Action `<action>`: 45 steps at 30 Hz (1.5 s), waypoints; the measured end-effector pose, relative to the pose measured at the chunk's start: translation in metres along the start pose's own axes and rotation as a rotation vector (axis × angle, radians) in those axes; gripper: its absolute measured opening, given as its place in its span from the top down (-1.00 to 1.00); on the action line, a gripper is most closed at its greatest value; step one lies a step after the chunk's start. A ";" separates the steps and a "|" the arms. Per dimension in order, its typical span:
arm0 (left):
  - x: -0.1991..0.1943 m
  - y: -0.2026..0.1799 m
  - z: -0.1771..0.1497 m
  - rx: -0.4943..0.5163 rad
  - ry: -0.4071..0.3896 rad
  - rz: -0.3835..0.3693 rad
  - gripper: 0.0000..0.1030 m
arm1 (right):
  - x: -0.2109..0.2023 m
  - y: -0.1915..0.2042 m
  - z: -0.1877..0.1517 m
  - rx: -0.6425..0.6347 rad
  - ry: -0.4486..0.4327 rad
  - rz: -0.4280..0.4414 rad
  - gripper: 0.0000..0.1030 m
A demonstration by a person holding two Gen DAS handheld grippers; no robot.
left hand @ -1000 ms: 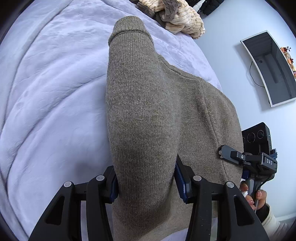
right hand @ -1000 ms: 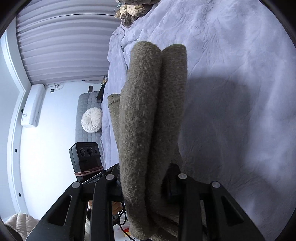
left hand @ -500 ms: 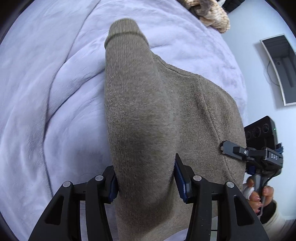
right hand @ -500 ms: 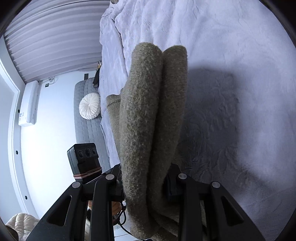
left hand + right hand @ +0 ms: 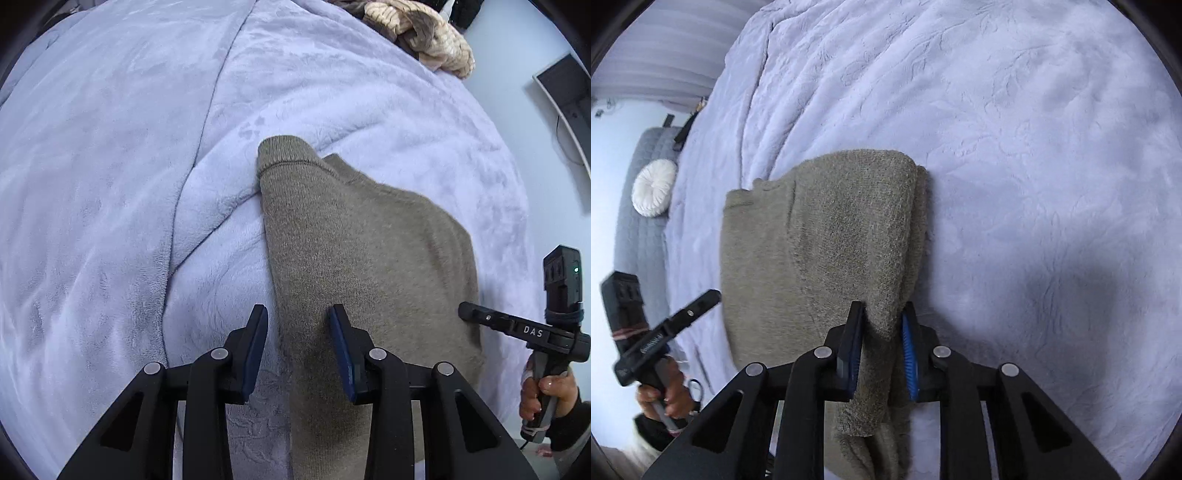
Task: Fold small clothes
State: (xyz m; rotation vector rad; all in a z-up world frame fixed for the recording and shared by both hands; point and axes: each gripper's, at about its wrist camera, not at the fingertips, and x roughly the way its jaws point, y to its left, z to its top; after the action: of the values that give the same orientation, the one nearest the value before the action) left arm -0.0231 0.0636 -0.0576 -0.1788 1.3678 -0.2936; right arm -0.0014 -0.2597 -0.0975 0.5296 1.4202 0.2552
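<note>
Soft daylight; fisheye-warped edges; slight blur

White letters "DAS" stand on the right gripper (image 5: 469, 314), seen from the left wrist.

I am working in a home bedroom: a plush lavender bedspread (image 5: 1015, 129), a padded headboard (image 5: 635, 229) with a round white cushion (image 5: 652, 188), pleated curtains (image 5: 657, 59).

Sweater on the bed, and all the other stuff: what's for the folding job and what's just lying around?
For the job: sweater; left gripper and right gripper, jaws just been closing with the sweater between them; bed it lies on.
Just lying around: heap of clothes, cushion, screen on the wall.
</note>
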 end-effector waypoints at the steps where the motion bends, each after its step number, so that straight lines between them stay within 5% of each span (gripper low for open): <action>1: 0.002 0.001 -0.003 0.007 0.006 0.013 0.26 | 0.005 0.000 -0.001 -0.019 -0.001 -0.039 0.58; 11: -0.004 0.007 -0.013 -0.010 0.023 0.073 0.15 | -0.031 -0.039 -0.038 0.029 -0.017 -0.091 0.46; 25: -0.028 0.001 -0.050 -0.012 0.089 0.106 0.15 | -0.063 -0.009 -0.082 0.063 -0.036 -0.017 0.47; 34: -0.037 -0.001 -0.068 -0.022 0.129 0.120 0.15 | -0.011 0.011 -0.101 0.003 0.138 -0.048 0.54; 45: -0.048 -0.006 -0.078 -0.023 0.131 0.115 0.15 | -0.024 0.005 -0.103 0.014 0.148 -0.090 0.53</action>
State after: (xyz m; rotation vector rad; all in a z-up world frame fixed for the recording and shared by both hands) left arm -0.1080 0.0766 -0.0261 -0.1009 1.5053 -0.1965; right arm -0.1053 -0.2468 -0.0806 0.4643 1.5866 0.2167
